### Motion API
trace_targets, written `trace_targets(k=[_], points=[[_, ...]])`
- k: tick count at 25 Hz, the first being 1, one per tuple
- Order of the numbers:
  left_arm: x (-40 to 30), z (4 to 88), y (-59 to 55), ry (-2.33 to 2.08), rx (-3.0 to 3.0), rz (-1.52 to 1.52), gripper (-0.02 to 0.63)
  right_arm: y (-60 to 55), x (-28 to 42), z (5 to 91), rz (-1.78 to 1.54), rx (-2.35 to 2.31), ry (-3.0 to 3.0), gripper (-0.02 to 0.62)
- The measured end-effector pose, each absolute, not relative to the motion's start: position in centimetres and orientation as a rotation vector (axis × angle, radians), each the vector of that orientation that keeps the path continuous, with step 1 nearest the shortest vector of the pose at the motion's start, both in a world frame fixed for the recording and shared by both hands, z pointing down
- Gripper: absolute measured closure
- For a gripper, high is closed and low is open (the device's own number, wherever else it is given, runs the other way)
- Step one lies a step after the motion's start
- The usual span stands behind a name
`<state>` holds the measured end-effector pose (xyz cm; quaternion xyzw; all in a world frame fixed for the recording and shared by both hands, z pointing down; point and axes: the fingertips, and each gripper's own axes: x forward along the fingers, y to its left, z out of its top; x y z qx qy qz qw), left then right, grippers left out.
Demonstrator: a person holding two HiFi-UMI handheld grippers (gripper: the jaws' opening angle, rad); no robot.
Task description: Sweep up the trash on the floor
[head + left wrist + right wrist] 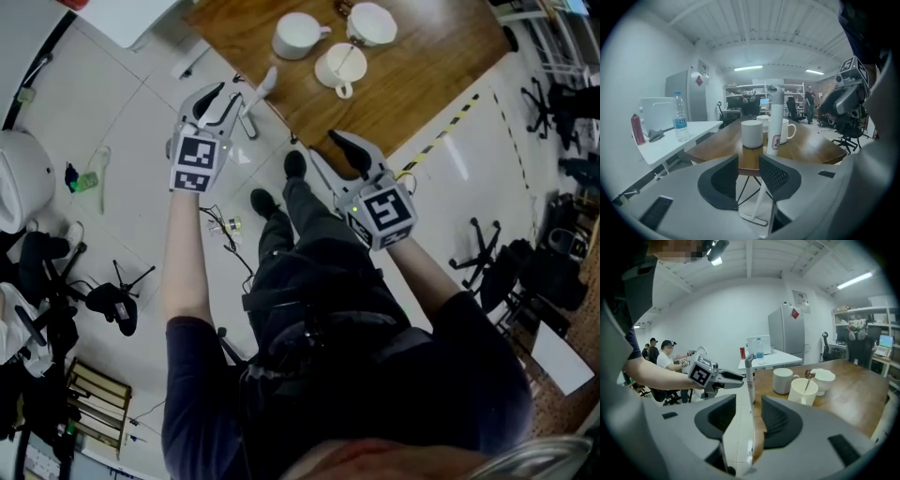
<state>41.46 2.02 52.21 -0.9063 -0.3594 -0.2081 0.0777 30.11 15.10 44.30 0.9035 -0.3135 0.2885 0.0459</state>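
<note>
The person holds both arms out in front of the body, bare forearms coming out of dark short sleeves. The left forearm (184, 253) is stretched almost straight and carries the left gripper (236, 101) further forward than the other, pointing ahead and a little downward, its marker cube facing up toward the head and its jaws standing clearly apart. The right forearm (427, 274) angles inward toward the middle, and the right gripper (345, 155) points forward and downward beside the left one without touching it, its jaws likewise wide apart.
</note>
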Motion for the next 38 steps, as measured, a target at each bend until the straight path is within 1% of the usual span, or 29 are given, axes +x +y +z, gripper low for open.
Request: trace_targets(k=[4,7,13,19,21,22,24,30,32,34,36,38], points=[[40.4,51.6,2.2,-1.048,-2.723,-0.631,0.466,14.8,31.3,43.9,0.866,2.781,-0.971,0.397],[38.3,49.0,1.9,-1.042,-2.749,-0.629,0.466,14.2,31.8,42.6,0.849,2.807,-1.003,0.397],[36.3,41.5,0.0,-1.000,-2.741,-0.482,0.466,12.2,31.9,40.0,0.784,2.801,-1.082,0.397],[34.2,32.0,-1.7,-0.903,-2.802,-0.284,0.466,11.8,28.9,37.9,0.761,2.744,-1.173,0.397],[33.7,30.4,-2.8,-0.837,-2.832,-0.293,0.469,11.2,29.0,36.6,0.713,2.718,-1.220,0.397],[33.3,30.1,-3.4,-0.822,-2.861,-0.327,0.483,10.7,29.1,36.0,0.694,2.706,-1.243,0.397],[32.0,29.3,-4.0,-0.843,-2.942,-0.363,0.483,9.8,29.3,34.6,0.658,2.687,-1.287,0.397],[30.4,25.7,-3.5,-0.769,-3.029,-0.303,0.484,10.0,30.1,28.5,0.553,2.679,-1.453,0.397],[30.4,24.2,-2.4,-0.740,-3.001,-0.285,0.526,10.8,30.6,26.9,0.536,2.687,-1.519,0.397],[30.3,22.9,-1.7,-0.713,-2.982,-0.271,0.528,11.3,31.0,25.8,0.530,2.695,-1.575,0.397],[30.0,22.3,-1.5,-0.677,-2.977,-0.274,0.604,11.3,31.0,25.5,0.531,2.692,-1.631,0.397],[30.0,22.1,-1.4,-0.648,-2.980,-0.288,0.604,10.9,31.1,25.5,0.521,2.660,-1.689,0.397]])
